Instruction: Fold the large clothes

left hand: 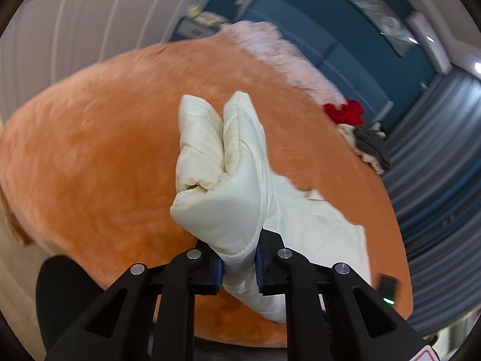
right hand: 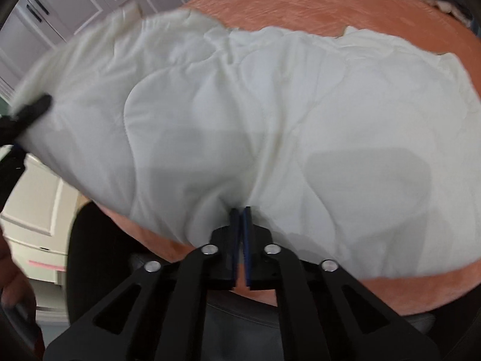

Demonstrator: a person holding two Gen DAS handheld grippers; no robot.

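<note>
Both grippers are clamped onto the same cream quilted garment, so this looks like the start of a fold where you grab two spots on the near hem and carry them over. Left gripper (left hand: 239,267) has its blue pads squeezed on a thick bunched-up corner of the white quilted garment (right hand: 240,114), and that wad sticks up in front of the lens like a mitten, clear of the orange bedspread (left hand: 90,165). Right gripper (right hand: 239,219) is pinched nearly flat on the near edge, fabric puckering right at the tips, and that side lies down on the bed. The rest of the garment is spread across the bedspread, wrinkly but mostly flat, with the left corner visibly raised at the edge of the right wrist view. A pile of other clothes (left hand: 357,132), red and grey bits, sits at the far edge, well away. My guess for the next move: raise the right side to match the left, then sweep both forward together so the near half lands evenly on the far half. Uneven height would probably drag the fold crooked.
</note>
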